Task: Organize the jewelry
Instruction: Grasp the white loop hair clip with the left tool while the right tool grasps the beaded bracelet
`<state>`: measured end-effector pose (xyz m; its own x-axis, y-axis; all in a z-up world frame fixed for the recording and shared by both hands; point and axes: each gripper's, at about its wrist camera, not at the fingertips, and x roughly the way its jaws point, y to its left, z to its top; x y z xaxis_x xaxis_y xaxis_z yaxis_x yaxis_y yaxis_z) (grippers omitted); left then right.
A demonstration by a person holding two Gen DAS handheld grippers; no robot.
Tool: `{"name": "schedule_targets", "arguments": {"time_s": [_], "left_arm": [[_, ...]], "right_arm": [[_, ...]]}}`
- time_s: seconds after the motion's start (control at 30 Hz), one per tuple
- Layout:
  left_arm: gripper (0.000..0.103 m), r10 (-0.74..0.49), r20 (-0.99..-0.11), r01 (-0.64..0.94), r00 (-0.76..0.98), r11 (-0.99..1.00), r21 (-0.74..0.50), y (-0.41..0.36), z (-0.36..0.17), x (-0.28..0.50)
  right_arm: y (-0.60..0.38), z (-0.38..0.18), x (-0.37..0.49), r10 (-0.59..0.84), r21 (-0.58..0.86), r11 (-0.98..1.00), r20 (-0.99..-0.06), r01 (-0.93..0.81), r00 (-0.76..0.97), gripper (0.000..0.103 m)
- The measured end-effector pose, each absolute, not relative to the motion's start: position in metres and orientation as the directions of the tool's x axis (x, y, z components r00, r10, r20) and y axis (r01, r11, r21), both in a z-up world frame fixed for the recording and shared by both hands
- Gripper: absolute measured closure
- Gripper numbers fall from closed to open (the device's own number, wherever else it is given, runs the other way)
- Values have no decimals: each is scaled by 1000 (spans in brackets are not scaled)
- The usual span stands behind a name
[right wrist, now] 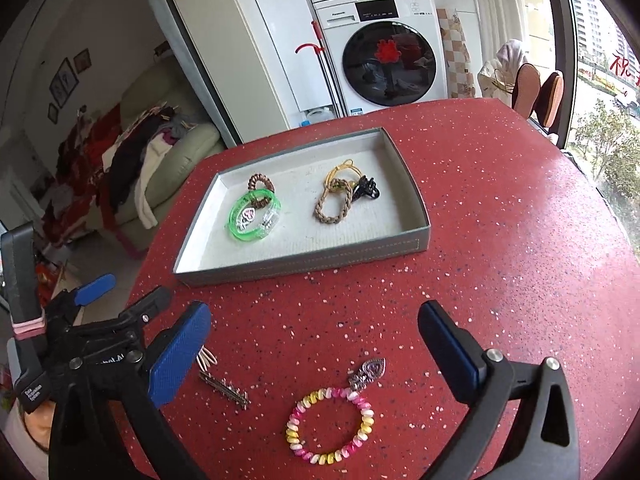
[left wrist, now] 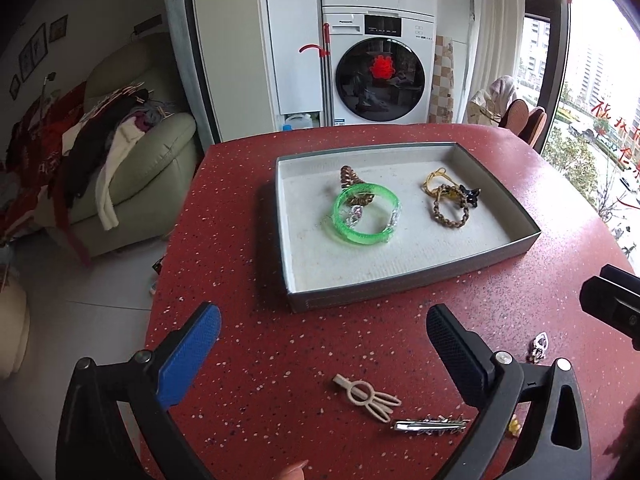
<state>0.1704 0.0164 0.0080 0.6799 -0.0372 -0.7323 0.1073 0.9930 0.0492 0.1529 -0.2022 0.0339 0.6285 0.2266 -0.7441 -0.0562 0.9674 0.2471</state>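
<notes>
A grey tray (left wrist: pixel 400 280) (right wrist: pixel 304 266) on the red table holds a green bangle (left wrist: pixel 362 213) (right wrist: pixel 254 216), a brown coil tie (left wrist: pixel 354 180), a braided tan loop (left wrist: pixel 450 210) (right wrist: pixel 332 204), a yellow cord and a black claw clip (right wrist: pixel 366 190). My left gripper (left wrist: pixel 324 332) is open and empty above a beige hair clip (left wrist: pixel 366 396) and a silver clip (left wrist: pixel 430 425). My right gripper (right wrist: pixel 314 332) is open and empty above a pink-yellow coil bracelet (right wrist: pixel 330 426), a silver pendant piece (right wrist: pixel 366 374) and the silver clip (right wrist: pixel 226 390).
The red speckled table (left wrist: pixel 240 208) (right wrist: pixel 500 220) ends at a rounded left edge. Beyond it are a sofa with clothes (left wrist: pixel 120 152) and a washing machine (left wrist: pixel 378 68). A window is at the right. The left gripper shows at the left in the right wrist view (right wrist: pixel 96 292).
</notes>
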Motion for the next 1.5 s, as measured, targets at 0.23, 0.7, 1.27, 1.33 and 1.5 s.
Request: {"name": "schedule_targets", "arguments": {"time_s": [0.23, 0.7, 1.27, 1.33, 1.5], "left_arm": [[0, -39, -795, 59, 605, 998, -4, 44, -22, 163], [0, -43, -851, -47, 524, 996, -80, 36, -52, 150], [2, 23, -870, -101, 492, 994, -31, 4, -67, 161], [2, 25, -869, -102, 494, 994, -29, 2, -67, 160], [18, 17, -856, -65, 516, 998, -20, -5, -64, 157]], "right_arm": [[-210, 7, 130, 244, 277, 961, -789, -28, 564, 0], [-219, -32, 96, 145, 209, 975, -845, 69, 515, 0], [-194, -39, 102, 13, 25, 1000, -842, 15, 539, 35], [-189, -40, 100, -13, -19, 1000, -839, -4, 545, 36], [-189, -39, 98, 0, -17, 1000, -835, -26, 550, 43]]}}
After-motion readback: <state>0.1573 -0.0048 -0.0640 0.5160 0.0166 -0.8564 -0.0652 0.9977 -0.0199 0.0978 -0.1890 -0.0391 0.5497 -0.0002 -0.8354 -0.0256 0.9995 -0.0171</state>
